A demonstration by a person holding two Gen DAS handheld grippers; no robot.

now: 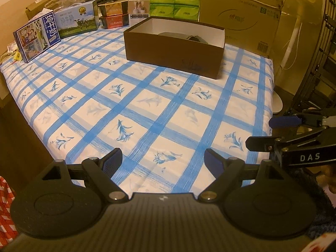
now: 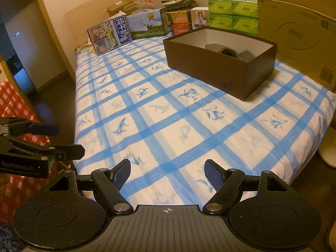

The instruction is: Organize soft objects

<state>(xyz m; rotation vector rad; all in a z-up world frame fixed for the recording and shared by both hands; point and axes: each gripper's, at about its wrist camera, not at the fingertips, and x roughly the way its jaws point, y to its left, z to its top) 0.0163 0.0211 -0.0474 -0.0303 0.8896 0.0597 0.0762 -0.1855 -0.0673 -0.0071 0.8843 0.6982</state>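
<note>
Both the left gripper (image 1: pixel 162 160) and right gripper (image 2: pixel 167 171) hang empty, jaws apart, well short of the brown box (image 1: pixel 174 48) on the bed (image 1: pixel 147 109). Grey soft things (image 2: pixel 227 51) lie inside that box; its tall wall could snag a low reach.

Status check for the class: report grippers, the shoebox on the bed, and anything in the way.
Left gripper open, empty. Right gripper open, empty. Shoebox open on bed, dark things inside. Path to it clear.

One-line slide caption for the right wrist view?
Open right gripper above checked bedsheet, brown box ahead.
</note>
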